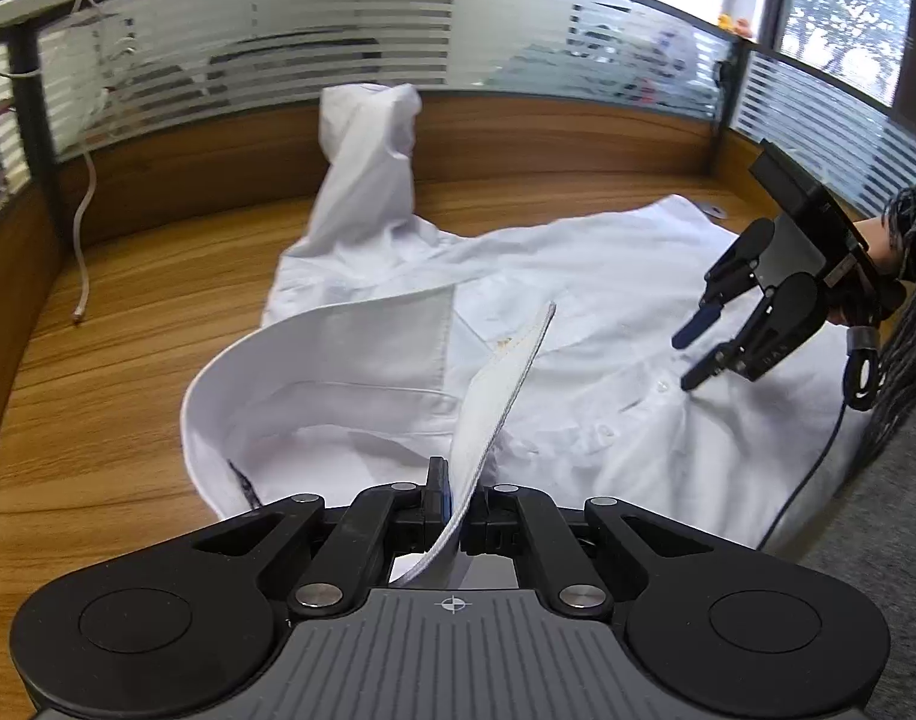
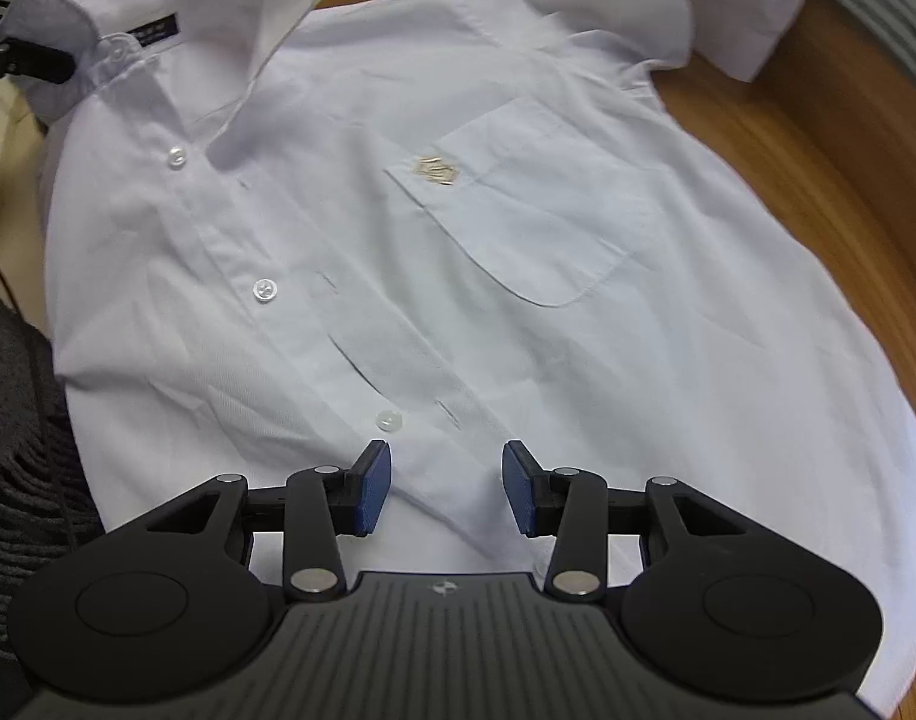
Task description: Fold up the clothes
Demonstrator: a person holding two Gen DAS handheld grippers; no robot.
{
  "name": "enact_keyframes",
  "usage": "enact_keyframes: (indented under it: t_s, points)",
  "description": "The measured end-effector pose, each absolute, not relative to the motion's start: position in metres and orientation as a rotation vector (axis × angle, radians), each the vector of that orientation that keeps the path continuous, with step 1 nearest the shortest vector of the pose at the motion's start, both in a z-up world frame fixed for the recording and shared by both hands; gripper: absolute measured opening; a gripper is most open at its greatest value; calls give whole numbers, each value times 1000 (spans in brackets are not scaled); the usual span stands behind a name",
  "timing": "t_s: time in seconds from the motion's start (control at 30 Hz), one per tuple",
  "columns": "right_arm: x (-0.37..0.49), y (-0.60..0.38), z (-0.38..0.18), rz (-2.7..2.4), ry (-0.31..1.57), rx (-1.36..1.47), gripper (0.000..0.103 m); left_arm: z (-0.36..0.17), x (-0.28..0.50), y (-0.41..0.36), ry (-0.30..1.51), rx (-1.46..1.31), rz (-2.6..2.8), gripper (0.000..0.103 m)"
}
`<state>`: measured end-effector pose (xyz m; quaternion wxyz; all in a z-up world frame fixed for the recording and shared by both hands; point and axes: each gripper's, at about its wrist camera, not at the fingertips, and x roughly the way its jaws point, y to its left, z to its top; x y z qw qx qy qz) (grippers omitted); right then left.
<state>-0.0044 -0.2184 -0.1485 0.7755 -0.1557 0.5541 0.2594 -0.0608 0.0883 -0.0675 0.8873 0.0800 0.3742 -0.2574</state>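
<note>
Shirt (image 2: 458, 252) lies face-up on the wooden desk (image 1: 128, 312). Left gripper (image 1: 455, 510) is clamped on the collar tip (image 1: 506, 384); right gripper (image 2: 446, 489) hovers apart over the placket. Keep collar tension steady while positioning the right.

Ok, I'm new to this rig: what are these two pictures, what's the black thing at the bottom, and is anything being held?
Each picture comes from a camera on a hand-held pair of tongs, looking along its fingers. The first is the left tongs, shut on the collar of a white short-sleeved shirt. The shirt lies front-up on a wooden table. The second is the right tongs, open above the button placket, holding nothing. A person's hand carries them.
</note>
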Motion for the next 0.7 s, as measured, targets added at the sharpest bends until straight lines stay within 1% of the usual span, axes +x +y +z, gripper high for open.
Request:
enact_keyframes:
  t_s: [0.1, 0.2, 0.23, 0.27, 0.3, 0.33, 0.4, 0.47, 0.5, 0.63, 0.7]
  points:
    - [4, -215, -152, 643, 1212, -299, 48, -64, -67, 86, 753, 167, -477, 5]
    - [0, -205, -157, 678, 1190, -359, 48, -62, -72, 78, 716, 194, -426, 5]
    - [-3, -204, -158, 679, 1187, -374, 44, -62, -73, 76, 704, 205, -413, 5]
    - [-6, -203, -160, 680, 1183, -390, 36, -61, -74, 74, 695, 212, -403, 5]
    - [-11, -201, -160, 676, 1168, -413, 34, -61, -76, 72, 687, 218, -395, 5]
    - [-15, -199, -161, 672, 1152, -436, 27, -61, -77, 71, 682, 222, -387, 5]
    - [-21, -198, -160, 673, 1132, -454, 10, -62, -76, 69, 681, 224, -371, 5]
    - [-27, -200, -156, 645, 1107, -452, 3, -63, -75, 69, 679, 225, -357, 5]
    - [-29, -201, -153, 629, 1089, -457, 0, -64, -74, 69, 676, 227, -345, 5]
    - [-29, -210, -134, 529, 1013, -465, 0, -67, -66, 71, 683, 233, -294, 5]
    - [-24, -217, -131, 498, 1009, -451, 0, -72, -61, 72, 697, 235, -277, 5]
